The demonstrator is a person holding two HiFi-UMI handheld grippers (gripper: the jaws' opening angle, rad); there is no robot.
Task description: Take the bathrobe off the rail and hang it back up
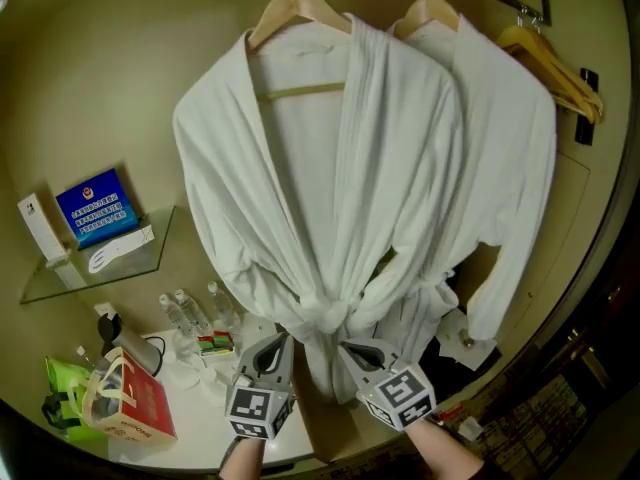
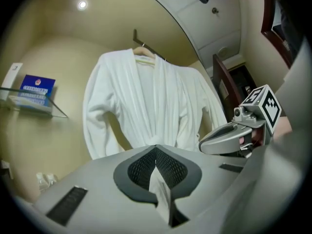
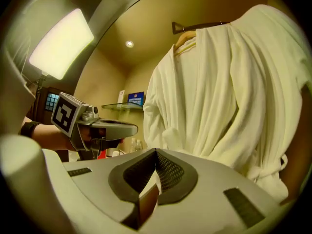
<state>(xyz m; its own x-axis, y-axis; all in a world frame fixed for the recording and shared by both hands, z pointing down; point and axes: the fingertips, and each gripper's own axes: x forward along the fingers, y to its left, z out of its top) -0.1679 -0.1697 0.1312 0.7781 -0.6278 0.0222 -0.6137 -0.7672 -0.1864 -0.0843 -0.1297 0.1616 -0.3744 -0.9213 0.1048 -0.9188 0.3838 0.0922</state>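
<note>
The left gripper [image 1: 281, 342] and the right gripper [image 1: 350, 349] sit side by side low in the head view, near each other but not touching, both pointing forward and roughly level. Each has its jaws pressed together tip to tip with nothing caught between them. A bare forearm [image 1: 448, 456] runs back from the right gripper toward the person, and the hand [image 3: 51, 136] wrapped round the left gripper's handle wears a dark band at the wrist
</note>
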